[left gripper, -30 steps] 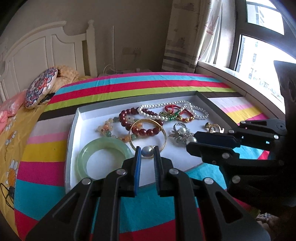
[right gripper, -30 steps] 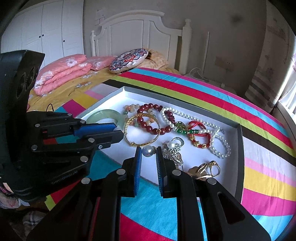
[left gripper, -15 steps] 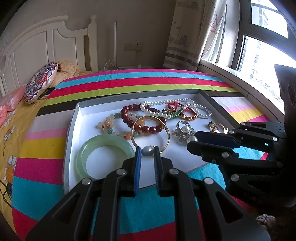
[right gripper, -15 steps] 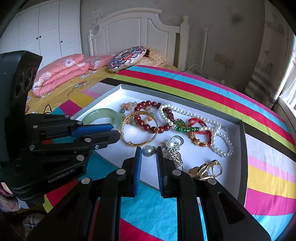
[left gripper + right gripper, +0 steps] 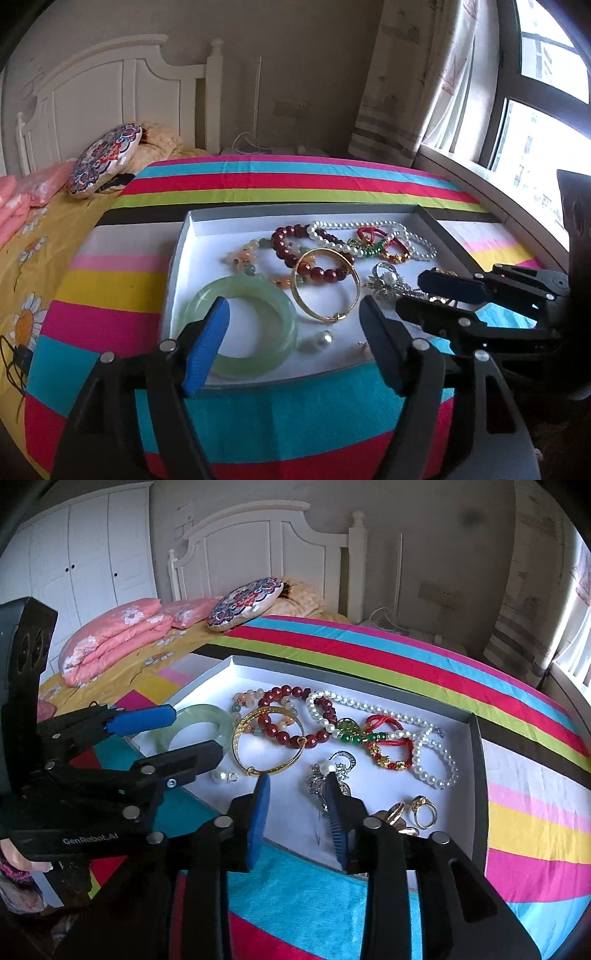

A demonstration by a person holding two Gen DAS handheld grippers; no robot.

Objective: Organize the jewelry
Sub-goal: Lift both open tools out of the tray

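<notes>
A shallow white tray (image 5: 184, 236) (image 5: 476, 760) lies on the striped bed and holds jewelry. My left gripper (image 5: 293, 317) is open and empty above the tray's near edge; it also shows in the right wrist view (image 5: 184, 734). Two loose pearl earrings (image 5: 323, 338) (image 5: 223, 775) lie on the tray floor between its fingers. A jade bangle (image 5: 243, 325), a gold bangle (image 5: 327, 282) and a dark red bead bracelet (image 5: 314, 254) lie beyond. My right gripper (image 5: 297, 779) is open and empty over a silver brooch (image 5: 328, 771); it also shows in the left wrist view (image 5: 410, 291).
A white pearl necklace (image 5: 388, 720), a red cord bracelet (image 5: 384, 746) and gold rings (image 5: 421, 812) lie in the tray's right part. Pillows (image 5: 114, 635) and a round cushion (image 5: 245, 602) lie by the headboard. A window sill (image 5: 491, 206) runs along the right.
Both grippers were shut on pearl earrings; both have opened, and the earrings now lie on the tray floor near its front edge.
</notes>
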